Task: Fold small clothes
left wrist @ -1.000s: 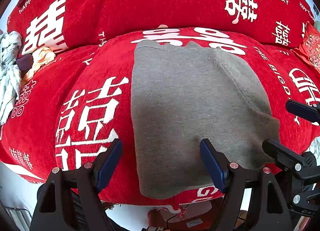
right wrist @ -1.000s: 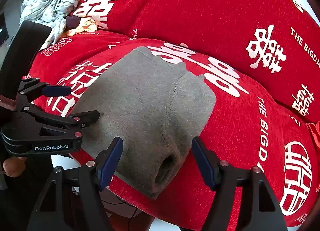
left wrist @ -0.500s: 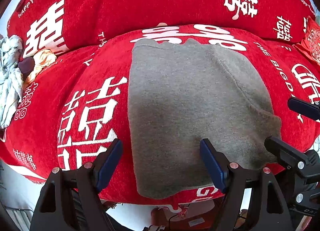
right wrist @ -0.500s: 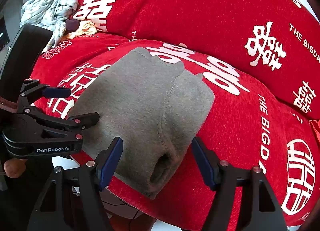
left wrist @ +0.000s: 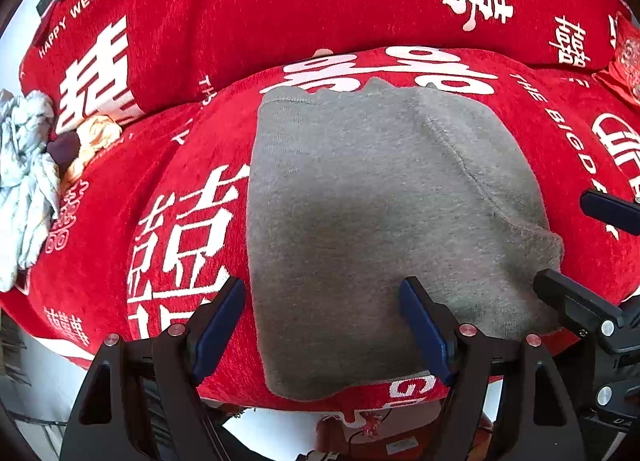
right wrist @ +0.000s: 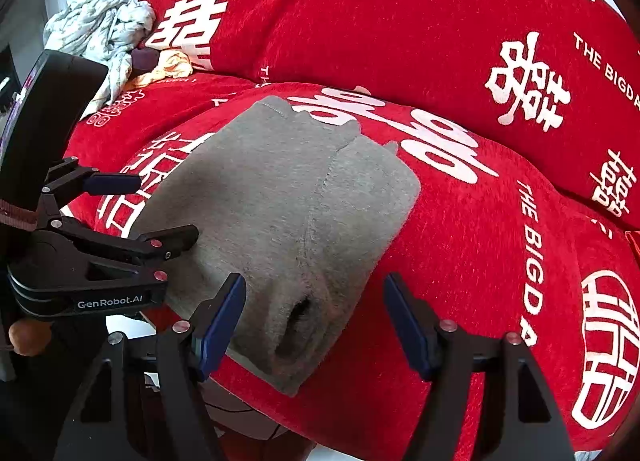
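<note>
I see a red sofa cover (left wrist: 168, 73) printed with white double-happiness characters and the words "HAPPY WEDDING" and "THE BIGDAY" filling both views; it drapes over the seat cushion and the backrest behind it. On the seat cushion, near its front edge, lies the grey knit garment (left wrist: 360, 213), folded into a rough rectangle with a seam running along its right part. In my right wrist view the same garment (right wrist: 280, 213) shows an open cuff or tube end at its near corner, hanging slightly over the cushion's front edge.

At the far left of the sofa sits a heap of pale crumpled cloth (left wrist: 24, 181), with a small yellow-orange cloth (left wrist: 94, 137) and a dark item beside it.

My left tool (left wrist: 322, 321) hovers over the near edge of the garment with its blue-padded fingers spread wide; one finger is over the red cover just left of the garment, the other over the grey fabric. It grips nothing. My right tool (right wrist: 314, 321) is likewise spread wide, its fingers straddling the garment's near right corner with the cuff opening between them, holding nothing. I cannot tell whether any pad touches the fabric. In the right wrist view, the left tool appears at the left, bearing a "GenRobot.AI" label.
</note>
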A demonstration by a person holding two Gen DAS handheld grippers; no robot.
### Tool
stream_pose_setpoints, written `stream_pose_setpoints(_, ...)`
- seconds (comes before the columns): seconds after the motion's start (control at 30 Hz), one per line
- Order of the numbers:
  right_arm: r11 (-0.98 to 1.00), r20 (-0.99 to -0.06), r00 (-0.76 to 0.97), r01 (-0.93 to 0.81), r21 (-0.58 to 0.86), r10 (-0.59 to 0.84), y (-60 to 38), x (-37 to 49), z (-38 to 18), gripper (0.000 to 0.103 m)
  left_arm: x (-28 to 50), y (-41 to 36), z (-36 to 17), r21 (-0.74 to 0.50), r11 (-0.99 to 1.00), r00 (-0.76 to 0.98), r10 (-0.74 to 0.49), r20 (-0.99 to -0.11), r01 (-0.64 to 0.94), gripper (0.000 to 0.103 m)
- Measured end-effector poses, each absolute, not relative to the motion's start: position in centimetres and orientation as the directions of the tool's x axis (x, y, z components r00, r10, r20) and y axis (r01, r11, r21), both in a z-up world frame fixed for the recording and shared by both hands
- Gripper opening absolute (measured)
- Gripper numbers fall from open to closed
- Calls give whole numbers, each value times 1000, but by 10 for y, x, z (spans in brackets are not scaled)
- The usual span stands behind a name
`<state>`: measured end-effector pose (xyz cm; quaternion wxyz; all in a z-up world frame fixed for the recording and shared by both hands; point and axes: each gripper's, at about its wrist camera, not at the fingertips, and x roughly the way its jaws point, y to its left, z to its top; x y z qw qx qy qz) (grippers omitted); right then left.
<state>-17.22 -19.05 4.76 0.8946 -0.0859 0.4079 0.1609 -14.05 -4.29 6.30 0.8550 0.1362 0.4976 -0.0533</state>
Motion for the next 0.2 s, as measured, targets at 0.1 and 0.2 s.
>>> stream_pose_setpoints(0.1, 936, -751, 620, -352, -7, 227, -198, -173, 46, 74, -141, -52, 64, 202, 951, 507, 57, -860, 235, 80)
stream_pose_setpoints(0.2, 940, -745, 624, -341, 9, 234, -208, -174, 44, 74, -142, -63, 66, 225, 944, 515, 72, -854, 242, 80)
